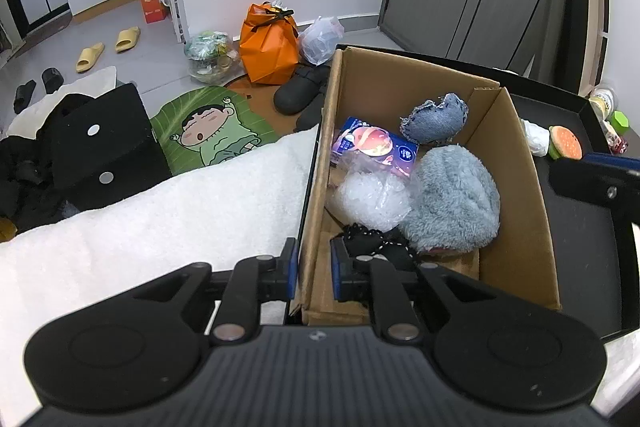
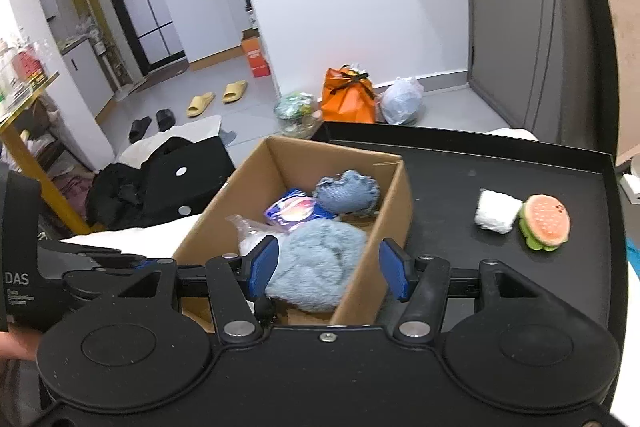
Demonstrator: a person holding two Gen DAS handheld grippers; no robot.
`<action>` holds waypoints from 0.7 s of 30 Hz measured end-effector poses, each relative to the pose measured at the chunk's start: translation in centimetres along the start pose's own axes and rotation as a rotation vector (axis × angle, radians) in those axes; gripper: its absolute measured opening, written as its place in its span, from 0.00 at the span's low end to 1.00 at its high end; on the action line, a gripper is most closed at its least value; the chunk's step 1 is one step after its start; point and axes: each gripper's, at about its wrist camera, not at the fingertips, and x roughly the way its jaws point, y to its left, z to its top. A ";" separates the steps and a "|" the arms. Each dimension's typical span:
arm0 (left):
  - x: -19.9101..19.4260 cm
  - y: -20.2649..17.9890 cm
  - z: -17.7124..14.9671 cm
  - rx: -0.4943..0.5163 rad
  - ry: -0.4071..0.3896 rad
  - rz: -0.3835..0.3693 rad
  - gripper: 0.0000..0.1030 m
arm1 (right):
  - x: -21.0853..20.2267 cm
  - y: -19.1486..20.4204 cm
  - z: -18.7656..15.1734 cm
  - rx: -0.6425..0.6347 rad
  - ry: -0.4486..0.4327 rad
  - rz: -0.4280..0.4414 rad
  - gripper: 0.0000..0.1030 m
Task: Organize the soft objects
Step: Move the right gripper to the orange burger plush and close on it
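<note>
A cardboard box sits on a black tray. It holds a fluffy blue-grey cloth, a denim heart cushion, a purple packet, crumpled clear plastic and a black cord. My left gripper straddles the box's left wall, its jaws closed on it. My right gripper is open above the box's near right corner, over the fluffy cloth. A white wad and a burger plush lie on the tray to the right.
A white towel lies left of the box. A black box with silver dots is further left. Bags, slippers and a cartoon mat are on the floor beyond. A dark upright panel stands at the right.
</note>
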 end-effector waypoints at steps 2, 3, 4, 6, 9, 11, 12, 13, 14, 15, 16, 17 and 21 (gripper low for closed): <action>0.0 -0.1 0.0 0.003 0.004 0.005 0.14 | 0.0 -0.5 -0.1 0.004 -0.002 -0.013 0.55; 0.0 -0.1 0.0 0.002 0.005 0.007 0.14 | 0.0 -0.8 -0.1 0.008 -0.005 -0.021 0.55; 0.1 -0.2 0.1 0.002 0.007 0.010 0.14 | 0.0 -1.1 -0.1 0.011 -0.008 -0.027 0.55; 0.1 -0.2 0.2 0.002 0.010 0.014 0.17 | 0.0 -1.8 -0.1 0.026 -0.015 -0.041 0.56; 0.1 -0.5 0.4 0.005 0.010 0.020 0.23 | 0.0 -2.9 -0.1 0.043 -0.020 -0.061 0.56; 0.2 -0.8 0.5 0.009 0.009 0.020 0.25 | -0.1 -3.6 -0.1 0.051 -0.024 -0.078 0.57; 0.2 -0.9 0.6 0.012 0.010 0.023 0.27 | -0.1 -3.9 -0.1 0.057 -0.026 -0.087 0.58; 0.2 -1.0 0.6 0.016 0.011 0.025 0.28 | 0.0 -4.2 -0.1 0.062 -0.027 -0.097 0.58; 0.3 -1.2 0.7 0.020 0.011 0.028 0.30 | 0.0 -4.6 -0.2 0.068 -0.029 -0.108 0.59; 0.3 -1.3 0.7 0.023 0.011 0.032 0.31 | 0.0 -5.0 -0.2 0.072 -0.029 -0.116 0.59; 0.4 -1.5 0.8 0.026 0.011 0.035 0.32 | 0.1 -5.3 -0.3 0.075 -0.029 -0.123 0.59; 0.4 -1.6 0.9 0.028 0.011 0.038 0.34 | 0.2 -5.7 -0.3 0.079 -0.030 -0.133 0.60; 0.7 -2.1 1.1 0.035 0.016 0.052 0.38 | 0.4 -6.9 -0.6 0.082 -0.032 -0.169 0.64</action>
